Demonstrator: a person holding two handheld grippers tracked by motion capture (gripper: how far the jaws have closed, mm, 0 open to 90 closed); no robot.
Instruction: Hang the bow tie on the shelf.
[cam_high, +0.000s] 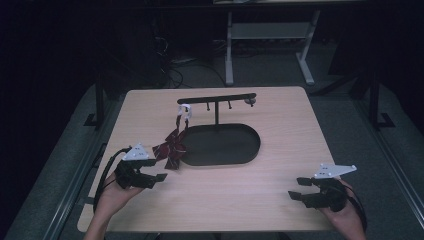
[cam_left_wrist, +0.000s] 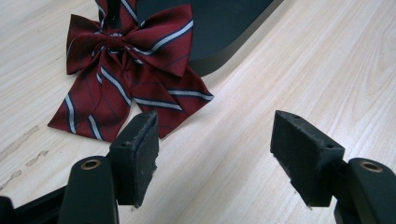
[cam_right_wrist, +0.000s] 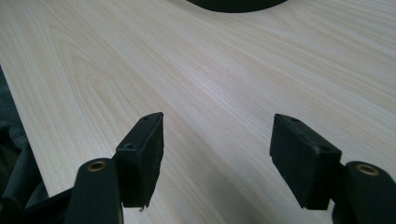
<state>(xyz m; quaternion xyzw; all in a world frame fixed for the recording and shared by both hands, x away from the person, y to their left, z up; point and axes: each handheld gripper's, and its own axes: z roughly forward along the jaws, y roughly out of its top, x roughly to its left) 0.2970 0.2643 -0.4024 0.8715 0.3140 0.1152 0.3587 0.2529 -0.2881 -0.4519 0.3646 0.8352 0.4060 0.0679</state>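
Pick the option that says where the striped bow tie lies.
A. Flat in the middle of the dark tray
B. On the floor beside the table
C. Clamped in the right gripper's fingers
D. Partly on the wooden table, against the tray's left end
D: the bow tie spreads over the table and overlaps the left end of the tray.

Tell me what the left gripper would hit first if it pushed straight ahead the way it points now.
Most likely the striped bow tie: it lies just ahead of the open left gripper, slightly toward its left jaw. Bare table lies ahead of the other jaw, then the black tray behind.
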